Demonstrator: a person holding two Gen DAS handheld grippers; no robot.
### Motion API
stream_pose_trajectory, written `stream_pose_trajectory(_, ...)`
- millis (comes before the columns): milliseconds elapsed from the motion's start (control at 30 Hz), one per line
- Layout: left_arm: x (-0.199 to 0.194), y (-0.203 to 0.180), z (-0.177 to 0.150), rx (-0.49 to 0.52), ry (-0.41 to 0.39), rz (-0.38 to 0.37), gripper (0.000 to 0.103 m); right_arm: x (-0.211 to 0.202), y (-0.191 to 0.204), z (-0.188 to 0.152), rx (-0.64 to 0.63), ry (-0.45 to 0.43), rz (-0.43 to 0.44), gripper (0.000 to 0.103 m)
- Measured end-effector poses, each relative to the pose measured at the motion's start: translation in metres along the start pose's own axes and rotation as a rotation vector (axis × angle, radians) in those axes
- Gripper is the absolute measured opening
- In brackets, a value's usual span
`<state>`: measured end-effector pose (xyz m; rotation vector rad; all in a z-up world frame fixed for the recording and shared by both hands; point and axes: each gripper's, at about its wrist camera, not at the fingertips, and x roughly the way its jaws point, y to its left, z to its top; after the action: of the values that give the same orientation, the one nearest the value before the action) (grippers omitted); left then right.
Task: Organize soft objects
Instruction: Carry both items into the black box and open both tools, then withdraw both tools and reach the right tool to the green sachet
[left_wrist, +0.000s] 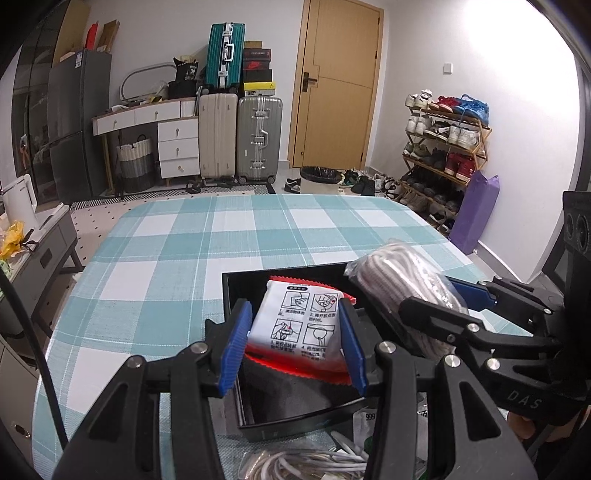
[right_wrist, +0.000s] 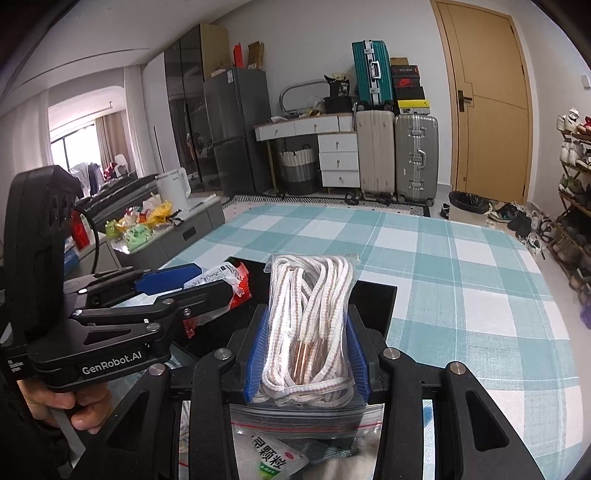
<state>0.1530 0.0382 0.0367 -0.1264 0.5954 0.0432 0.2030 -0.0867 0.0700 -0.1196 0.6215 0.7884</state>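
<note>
Right wrist view: my right gripper (right_wrist: 308, 354) pinches a clear bag of white-and-tan braided laces (right_wrist: 312, 314) — light, soft, slippery film — gripped mid-bundle; left gripper (left_wrist: 293, 343) clamps a red-edged white sachet (left_wrist: 299, 325).

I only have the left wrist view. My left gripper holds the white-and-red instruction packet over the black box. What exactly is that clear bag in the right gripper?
Observer: The right gripper is shut on a clear plastic bag of white braided cord with copper-coloured metal tips.
Operator: Anything under it that I can't see?
Observer: Yes, a clear zip-lock bag with a red-and-blue seal strip lies just below its fingers.
Operator: Who's holding my left gripper?
Observer: A bare hand grips the handle of the left gripper, at the view's left edge.
</note>
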Motion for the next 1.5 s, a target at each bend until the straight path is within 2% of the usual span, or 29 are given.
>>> stream_pose_trajectory(67,0.003,0.003,-0.001,-0.012,0.014,-0.003,0.047,0.004,-0.001,-0.001,0.002,0.007,-0.004,0.04)
stream_pose_trajectory(167,0.004,0.006,-0.001,-0.023,0.017,-0.011,0.048,0.007,-0.001,0.0,-0.003,0.005,-0.015,0.051)
stream_pose_trajectory(200,0.004,0.006,0.0,-0.026,0.018,-0.015,0.052,0.005,-0.001,0.0,-0.009,-0.002,-0.014,0.052)
stream_pose_trajectory(233,0.004,0.007,0.0,-0.026,0.02,-0.018,0.057,0.003,-0.002,-0.001,-0.008,-0.006,-0.01,0.058)
stream_pose_trajectory(267,0.003,0.007,-0.001,-0.026,0.022,-0.02,0.069,0.0,-0.002,-0.001,-0.008,-0.01,-0.013,0.07)
stream_pose_trajectory(300,0.002,0.008,-0.001,-0.031,0.024,-0.02,0.076,-0.003,-0.003,-0.002,-0.007,-0.019,-0.024,0.076)
stream_pose_trajectory(367,-0.002,0.011,-0.001,-0.047,0.019,-0.026,0.085,-0.012,-0.007,-0.003,0.001,-0.044,-0.041,0.095)
stream_pose_trajectory(433,-0.007,0.014,-0.002,-0.059,0.013,-0.033,0.095,-0.021,-0.011,-0.004,0.022,-0.06,-0.064,0.102)
stream_pose_trajectory(467,-0.009,0.016,-0.003,-0.066,0.019,-0.031,0.101,-0.025,-0.013,-0.005,0.031,-0.067,-0.078,0.102)
stream_pose_trajectory(567,-0.016,0.02,-0.005,-0.082,0.025,-0.037,0.103,-0.035,-0.018,-0.01,0.057,-0.06,-0.084,0.102)
stream_pose_trajectory(700,-0.03,0.018,-0.012,-0.054,0.007,-0.01,0.103,-0.049,-0.025,-0.017,0.09,-0.05,-0.036,0.102)
stream_pose_trajectory(833,-0.044,0.013,-0.021,0.006,-0.006,0.021,0.103,-0.064,-0.021,-0.025,0.064,-0.053,-0.047,0.102)
stream_pose_trajectory(967,-0.054,0.013,-0.026,0.015,0.005,-0.032,0.103,-0.076,-0.015,-0.032,0.053,-0.052,-0.032,0.102)
stream_pose_trajectory(1067,-0.063,0.011,-0.03,0.032,-0.017,-0.013,0.103,-0.082,-0.008,-0.038,0.04,-0.047,-0.034,0.102)
stream_pose_trajectory(1233,-0.076,0.012,-0.038,0.034,-0.069,0.014,0.103,-0.081,0.004,-0.053,0.014,0.019,-0.008,0.102)
stream_pose_trajectory(1500,-0.075,0.002,-0.051,0.117,0.022,-0.006,0.103,-0.069,0.024,-0.074,-0.093,0.135,-0.004,0.103)
